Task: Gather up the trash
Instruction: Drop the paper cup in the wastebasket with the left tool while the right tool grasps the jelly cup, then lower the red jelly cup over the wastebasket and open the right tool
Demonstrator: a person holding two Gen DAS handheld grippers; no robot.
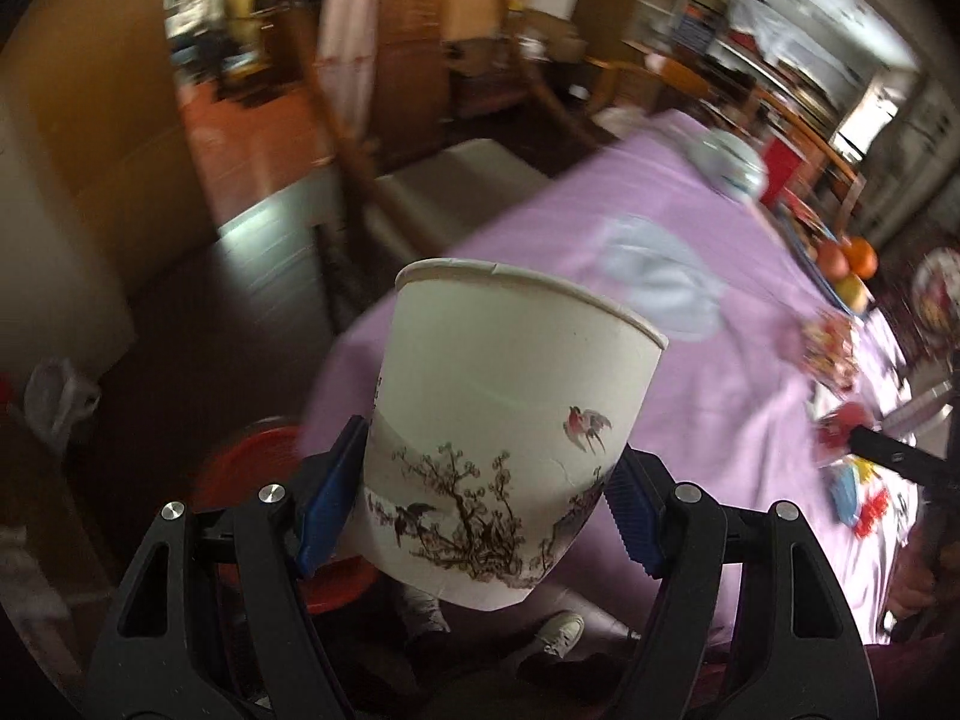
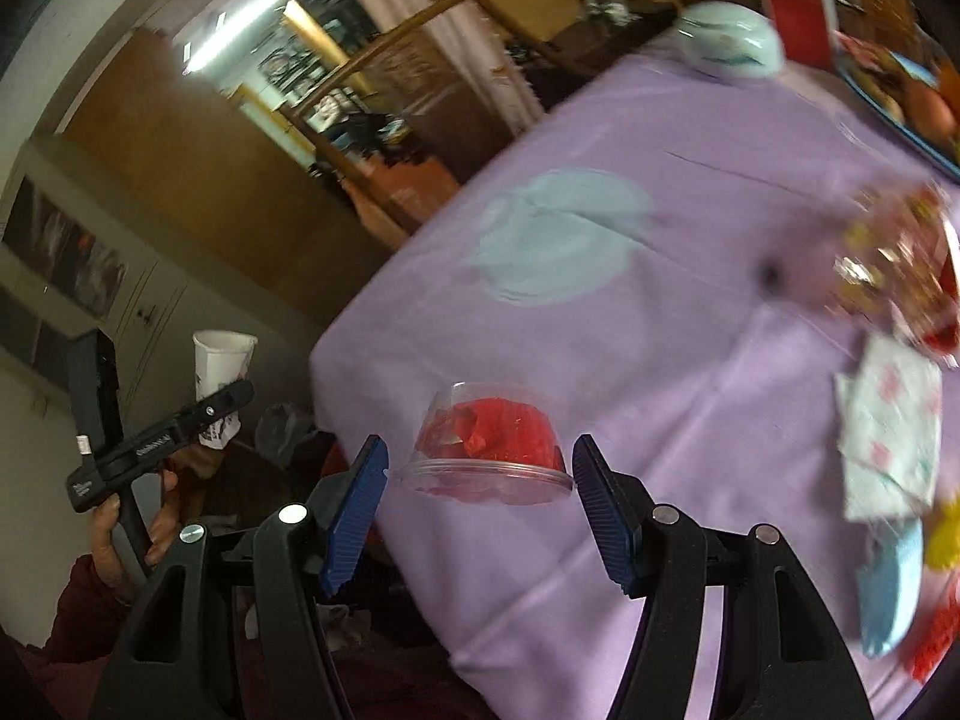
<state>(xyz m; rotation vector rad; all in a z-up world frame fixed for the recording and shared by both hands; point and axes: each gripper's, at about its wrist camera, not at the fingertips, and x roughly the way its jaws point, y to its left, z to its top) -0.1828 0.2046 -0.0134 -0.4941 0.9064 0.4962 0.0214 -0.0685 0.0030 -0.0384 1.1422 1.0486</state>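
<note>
A white paper cup (image 1: 510, 390) printed with an ink tree and birds stands upright between the blue pads of my left gripper (image 1: 480, 498), which is shut on its lower half. The same cup (image 2: 223, 354) and left gripper (image 2: 222, 414) show small at the left of the right wrist view, off the table's edge. My right gripper (image 2: 477, 468) is shut on the rim of an upturned clear plastic cup (image 2: 492, 450) with crumpled red wrapping inside, held over the corner of the purple tablecloth (image 2: 690, 360).
On the cloth lie paper napkins (image 2: 888, 420), a heap of shiny wrappers (image 2: 894, 258), a pale blue bowl (image 2: 729, 42), a red box (image 2: 798, 6) and a fruit plate (image 1: 846, 264). A red basin (image 1: 252, 462) sits on the floor below the cup. A wooden chair (image 1: 450, 192) stands beyond the table.
</note>
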